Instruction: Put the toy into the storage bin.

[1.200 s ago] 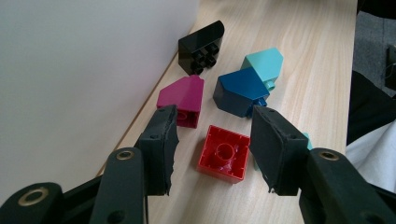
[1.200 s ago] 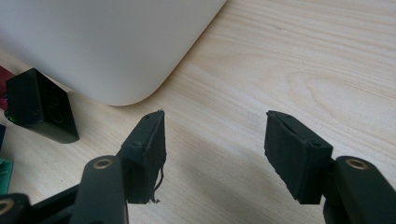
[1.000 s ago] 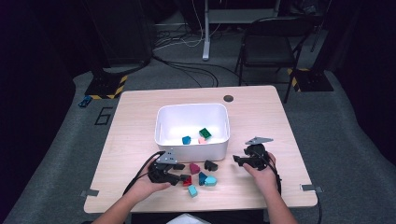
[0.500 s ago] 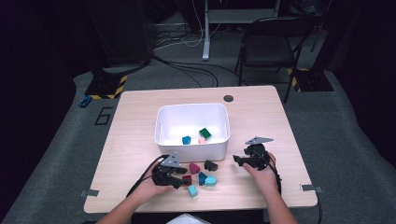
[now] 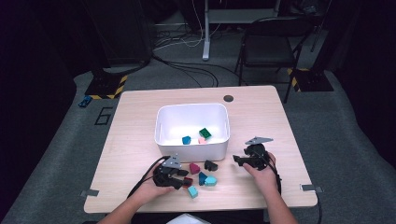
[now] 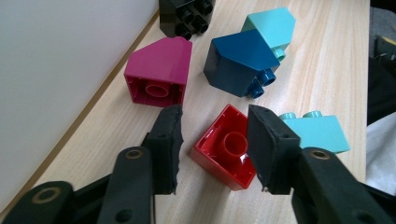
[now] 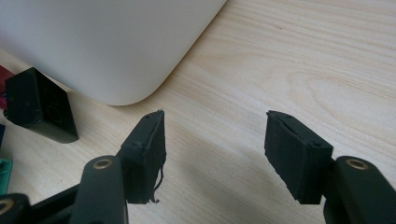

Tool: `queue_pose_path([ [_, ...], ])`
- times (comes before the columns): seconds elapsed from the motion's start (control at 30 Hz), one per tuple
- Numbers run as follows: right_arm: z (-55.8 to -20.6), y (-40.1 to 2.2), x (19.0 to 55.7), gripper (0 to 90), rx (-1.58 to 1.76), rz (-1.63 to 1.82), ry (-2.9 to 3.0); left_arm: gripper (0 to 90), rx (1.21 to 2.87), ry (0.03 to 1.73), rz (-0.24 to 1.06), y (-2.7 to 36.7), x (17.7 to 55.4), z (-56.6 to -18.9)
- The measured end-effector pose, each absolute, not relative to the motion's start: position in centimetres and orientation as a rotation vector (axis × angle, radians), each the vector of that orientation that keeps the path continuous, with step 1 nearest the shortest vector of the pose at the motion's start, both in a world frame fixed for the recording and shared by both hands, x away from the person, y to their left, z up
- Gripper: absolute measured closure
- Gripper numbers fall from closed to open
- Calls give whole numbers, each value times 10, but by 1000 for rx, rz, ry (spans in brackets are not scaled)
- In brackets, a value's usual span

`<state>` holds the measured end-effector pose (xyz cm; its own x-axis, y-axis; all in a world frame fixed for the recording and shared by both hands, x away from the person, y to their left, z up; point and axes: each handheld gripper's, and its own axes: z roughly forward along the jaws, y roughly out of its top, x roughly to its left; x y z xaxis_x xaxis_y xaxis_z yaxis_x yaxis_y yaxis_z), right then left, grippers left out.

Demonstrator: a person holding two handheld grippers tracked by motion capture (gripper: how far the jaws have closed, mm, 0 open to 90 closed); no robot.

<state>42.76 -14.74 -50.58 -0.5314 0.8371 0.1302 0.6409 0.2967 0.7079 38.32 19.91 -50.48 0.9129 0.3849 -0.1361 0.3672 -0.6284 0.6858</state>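
Note:
A red brick lies on its side on the wooden table, hollow underside toward the camera. My left gripper straddles it. Its jaws have just been closing: the right pad meets the brick's edge, while the left pad still stands a small gap away. Just beyond lie a magenta brick, a dark blue brick, a pale teal brick and a turquoise brick. My right gripper rests open over bare wood, nothing between its fingers.
A white bin stands mid-table, holding a green brick, a blue one and a pink one. A black brick lies by its front wall. The table's front edge is close behind both hands.
My left gripper has edged slightly down toward the red brick and its jaws have narrowed around it. The right gripper has stayed put.

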Motion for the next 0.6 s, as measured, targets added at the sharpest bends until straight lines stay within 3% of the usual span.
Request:
queue_pose_path([
  [0.27,-506,-147,428,379,1339,1066,2304,619,2300,546,4,199,383,-506],
  [0.6,-507,-147,428,378,1347,1065,2306,679,2301,623,62,210,388,-500],
])
